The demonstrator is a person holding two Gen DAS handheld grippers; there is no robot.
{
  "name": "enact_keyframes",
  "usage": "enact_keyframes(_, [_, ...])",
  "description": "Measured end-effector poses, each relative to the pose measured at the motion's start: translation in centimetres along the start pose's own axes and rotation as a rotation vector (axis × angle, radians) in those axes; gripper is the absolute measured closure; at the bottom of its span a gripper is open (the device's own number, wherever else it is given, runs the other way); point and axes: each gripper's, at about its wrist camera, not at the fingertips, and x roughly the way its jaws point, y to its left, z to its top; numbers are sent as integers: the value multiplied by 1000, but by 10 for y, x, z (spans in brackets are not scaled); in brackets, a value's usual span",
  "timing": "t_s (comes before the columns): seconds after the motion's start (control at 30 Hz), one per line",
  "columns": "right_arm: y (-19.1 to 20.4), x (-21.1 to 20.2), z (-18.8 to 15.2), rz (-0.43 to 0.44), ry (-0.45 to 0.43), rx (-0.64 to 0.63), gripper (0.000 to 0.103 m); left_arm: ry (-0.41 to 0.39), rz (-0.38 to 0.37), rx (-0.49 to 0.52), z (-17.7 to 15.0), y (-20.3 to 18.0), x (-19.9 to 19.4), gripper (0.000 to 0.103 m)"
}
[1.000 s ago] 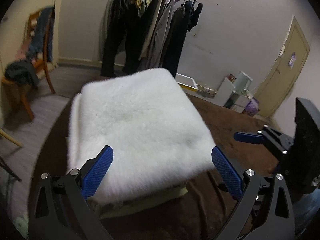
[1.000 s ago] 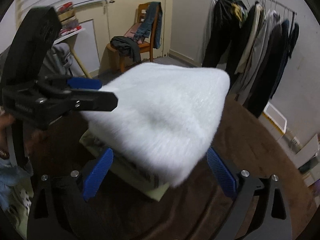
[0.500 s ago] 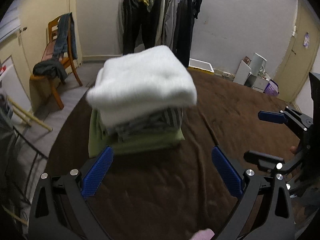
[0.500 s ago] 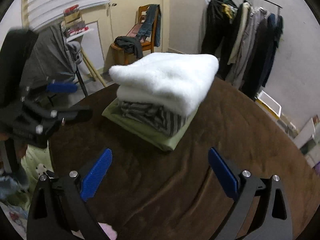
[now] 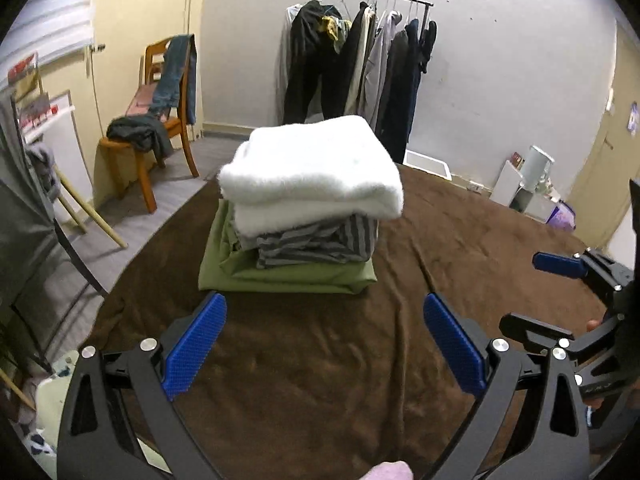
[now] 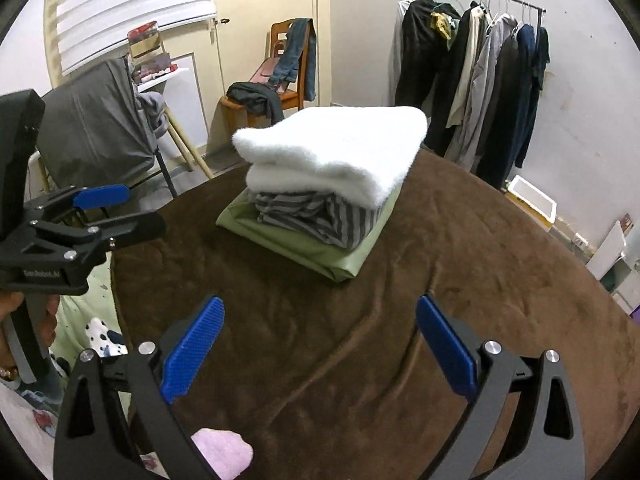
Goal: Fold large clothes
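Your left gripper (image 5: 324, 340) and right gripper (image 6: 318, 340) are both released, jaws spread, holding nothing. The stack (image 5: 304, 208) sits on the brown cover (image 5: 320, 380), well apart from both: white fleece (image 6: 332, 148) on top, striped garment (image 6: 320, 216) between, green piece (image 6: 312, 248) beneath.

I'm working in a lived-in bedroom: a brown plush blanket (image 5: 320, 360) covers the bed, a metal garment rail hung with dark coats and trousers (image 5: 360, 60) lines the grey wall, and a wooden chair draped with jeans (image 6: 290, 72) stands beside slatted white window blinds (image 6: 132, 12).
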Motion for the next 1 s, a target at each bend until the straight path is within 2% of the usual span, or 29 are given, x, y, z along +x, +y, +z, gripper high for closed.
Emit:
enact_keyframes(0.47, [-5, 1, -3, 0, 6, 14, 8, -8, -9, 50, -3, -14, -1, 7])
enact_keyframes(1.0, [-4, 2, -2, -3, 10, 15, 7, 4, -4, 61, -3, -14, 0, 7])
